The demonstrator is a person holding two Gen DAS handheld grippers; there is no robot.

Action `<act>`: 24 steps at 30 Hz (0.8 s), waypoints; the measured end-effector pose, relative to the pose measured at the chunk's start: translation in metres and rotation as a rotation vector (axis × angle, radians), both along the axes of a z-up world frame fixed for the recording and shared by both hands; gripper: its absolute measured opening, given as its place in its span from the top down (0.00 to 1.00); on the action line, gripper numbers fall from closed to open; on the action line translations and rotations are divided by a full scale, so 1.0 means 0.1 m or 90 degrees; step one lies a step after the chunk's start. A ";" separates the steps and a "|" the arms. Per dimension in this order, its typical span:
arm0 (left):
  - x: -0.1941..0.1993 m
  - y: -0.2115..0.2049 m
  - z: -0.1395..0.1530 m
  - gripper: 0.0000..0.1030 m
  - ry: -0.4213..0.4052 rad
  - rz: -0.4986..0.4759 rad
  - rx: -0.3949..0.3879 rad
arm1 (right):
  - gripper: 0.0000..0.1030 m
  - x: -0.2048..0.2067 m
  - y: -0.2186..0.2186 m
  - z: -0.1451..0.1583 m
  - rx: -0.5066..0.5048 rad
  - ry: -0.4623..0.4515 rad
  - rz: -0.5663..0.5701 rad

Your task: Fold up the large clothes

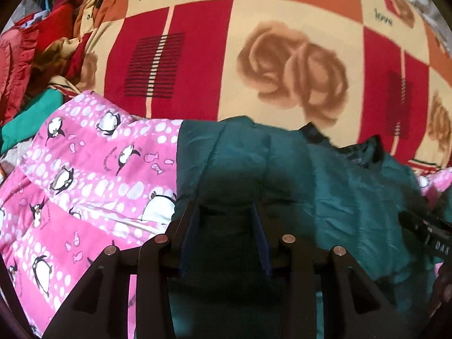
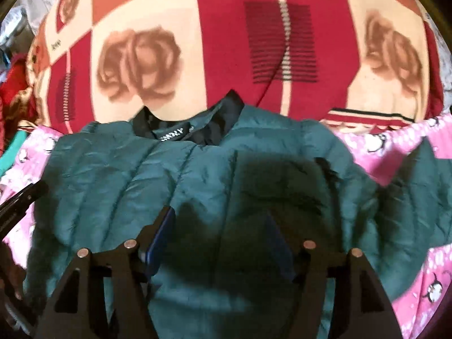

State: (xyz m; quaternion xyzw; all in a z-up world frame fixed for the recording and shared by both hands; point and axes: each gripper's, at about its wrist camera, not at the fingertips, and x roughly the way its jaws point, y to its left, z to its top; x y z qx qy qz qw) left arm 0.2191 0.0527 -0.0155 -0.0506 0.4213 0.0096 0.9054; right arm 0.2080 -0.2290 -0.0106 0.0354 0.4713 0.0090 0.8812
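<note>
Teal jacket (image 2: 197, 180) flat on pink penguin quilt (image 1: 84, 169)

The left hand-held gripper (image 1: 226, 220) is black, with two blue fingers (image 1: 188, 234) and four round silver screws (image 1: 162, 238). The right hand-held gripper (image 2: 219, 231) looks the same: black frame, blue fingers (image 2: 158, 240), silver screws (image 2: 130, 243). Its side has white letters, maybe "DAS".

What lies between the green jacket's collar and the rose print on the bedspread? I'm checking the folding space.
Nothing: in the right wrist view the jacket collar lies directly on the bedspread, partly overlapping the rose print.
</note>
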 end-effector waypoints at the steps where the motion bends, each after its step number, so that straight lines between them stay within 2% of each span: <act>1: 0.02 -0.01 -0.04 0.86 -0.002 0.002 0.011 | 0.33 0.08 0.00 -0.07 0.002 0.004 -0.003; 5: 0.03 -0.05 -0.12 0.85 -0.005 -0.002 0.025 | 0.32 0.26 0.04 -0.34 -0.030 0.015 -0.002; 7: 0.03 -0.06 -0.15 0.84 -0.004 -0.002 0.031 | 0.32 0.26 0.04 -0.34 -0.030 0.012 -0.004; 10: 0.03 -0.04 -0.17 0.84 -0.004 0.000 0.028 | 0.32 0.19 0.02 -0.23 -0.022 0.020 0.000; 14: 0.03 -0.03 -0.17 0.84 -0.006 0.003 0.016 | 0.32 -0.08 -0.06 0.07 -0.016 -0.019 0.030; 16: 0.03 -0.03 -0.18 0.84 -0.008 0.004 0.016 | 0.31 -0.18 -0.14 0.10 -0.022 -0.018 0.019; 18: 0.03 -0.04 -0.18 0.84 -0.009 0.006 0.018 | 0.31 -0.19 -0.23 0.02 -0.018 0.006 0.006; 21: 0.03 -0.05 -0.19 0.83 -0.012 0.004 0.020 | 0.31 -0.16 -0.33 -0.30 -0.014 0.053 -0.002; 24: 0.03 -0.06 -0.19 0.83 -0.013 0.004 0.027 | 0.30 -0.15 -0.32 -0.39 -0.017 0.047 -0.002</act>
